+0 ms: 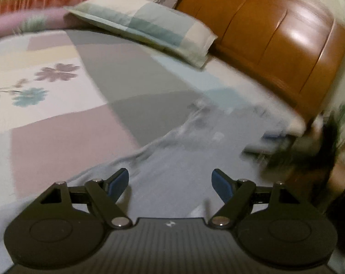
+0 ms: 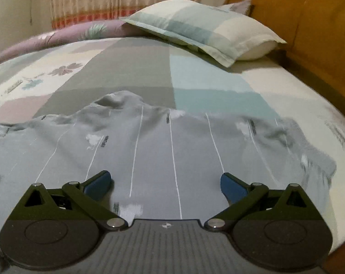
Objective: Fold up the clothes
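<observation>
While both tongs gape empty, the striped garment lies flat, stripes running toward the pillow.

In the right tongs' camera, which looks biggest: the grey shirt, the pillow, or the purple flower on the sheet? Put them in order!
As they look in this view:
1. Grey shirt, though it lies nearest the camera, which enlarges it.
2. Pillow.
3. Purple flower, by far the smallest.

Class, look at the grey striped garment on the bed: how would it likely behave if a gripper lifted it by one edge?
The grey striped garment would probably droop limply, since its far edge already lies rumpled. It looks thin and light. Its flat spread suggests it would slide and bunch if pushed.
</observation>
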{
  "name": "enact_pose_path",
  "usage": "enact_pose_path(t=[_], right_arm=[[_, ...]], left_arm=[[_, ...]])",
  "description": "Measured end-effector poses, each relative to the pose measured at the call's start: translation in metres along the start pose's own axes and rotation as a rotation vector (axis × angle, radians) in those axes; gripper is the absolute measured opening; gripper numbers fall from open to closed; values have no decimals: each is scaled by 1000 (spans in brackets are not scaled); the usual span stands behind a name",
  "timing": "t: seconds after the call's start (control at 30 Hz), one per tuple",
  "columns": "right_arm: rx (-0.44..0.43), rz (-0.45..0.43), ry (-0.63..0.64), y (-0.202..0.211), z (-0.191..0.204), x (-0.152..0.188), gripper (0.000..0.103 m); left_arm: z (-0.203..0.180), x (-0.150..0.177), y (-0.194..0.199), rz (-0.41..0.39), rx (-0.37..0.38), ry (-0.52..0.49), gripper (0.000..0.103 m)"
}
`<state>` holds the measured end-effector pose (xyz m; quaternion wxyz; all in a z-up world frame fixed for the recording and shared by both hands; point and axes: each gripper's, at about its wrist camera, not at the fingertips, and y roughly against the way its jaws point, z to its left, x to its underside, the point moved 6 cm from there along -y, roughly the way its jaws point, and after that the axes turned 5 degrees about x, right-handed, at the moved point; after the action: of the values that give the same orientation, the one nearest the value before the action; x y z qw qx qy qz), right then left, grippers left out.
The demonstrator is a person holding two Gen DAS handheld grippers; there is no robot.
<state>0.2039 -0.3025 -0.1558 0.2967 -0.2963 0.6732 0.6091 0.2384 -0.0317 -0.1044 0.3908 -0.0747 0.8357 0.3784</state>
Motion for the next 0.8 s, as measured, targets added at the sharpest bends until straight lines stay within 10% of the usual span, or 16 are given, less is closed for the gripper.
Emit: enact_pose_path(t=[0.23,0.43,0.8], right_arm=[[-32,-66,12,2,-7,7,103],[-36,-54,31,8,-6,10,103],[-40,-47,34,12,-9,13,103]], left_arm=[[-36,-85,-87,95,242,80,84],[-17,-98,-168,204,213,188,83],[-17,-89,-190,280,319,243,84]])
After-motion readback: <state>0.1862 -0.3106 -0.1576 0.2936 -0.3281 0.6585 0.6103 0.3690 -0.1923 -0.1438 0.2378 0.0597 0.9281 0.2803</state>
